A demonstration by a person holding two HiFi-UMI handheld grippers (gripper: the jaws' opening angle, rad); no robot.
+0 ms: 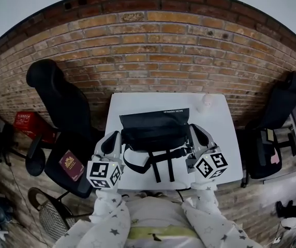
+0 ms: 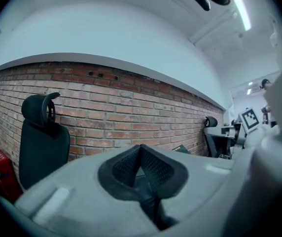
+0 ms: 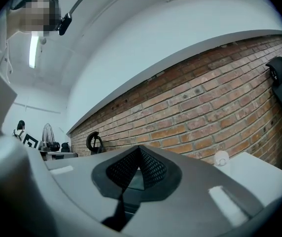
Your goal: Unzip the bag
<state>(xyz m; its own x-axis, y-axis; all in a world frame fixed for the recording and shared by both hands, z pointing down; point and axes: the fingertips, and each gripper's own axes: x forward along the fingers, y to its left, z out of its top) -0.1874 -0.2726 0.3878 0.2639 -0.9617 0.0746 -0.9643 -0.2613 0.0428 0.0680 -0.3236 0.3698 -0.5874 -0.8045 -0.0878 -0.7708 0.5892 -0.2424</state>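
Two grippers flank the black fabric bag (image 1: pixel 154 130), which lies in the middle of the white rectangular table (image 1: pixel 225 154). Its black webbing straps (image 1: pixel 161 164) run across the tabletop toward you. A line of white print sits along the bag's far edge, too small to read, and you cannot make out the zip from the head view.

Your left gripper (image 1: pixel 111 141) sits just beside the bag's left end. Its jaws are pressed together with nothing between them, and in the left gripper view the left gripper (image 2: pixel 140 149) has its ribbed pads meeting at the tip. Your right gripper (image 1: pixel 200 136) sits just beside the bag's right end and is clenched the same way, empty. In the right gripper view the right gripper (image 3: pixel 140 151) shows the pads closed on each other. Whether either gripper touches the bag is not clear.

Both gripper views look up past the table toward the red-brown brick wall (image 1: pixel 153 50). A small white round object (image 1: pixel 206 103) stands near the table's far right corner, apart from the bag. A black office chair (image 1: pixel 60 102) stands left of the table with a dark red booklet (image 1: pixel 71 165) on its seat.
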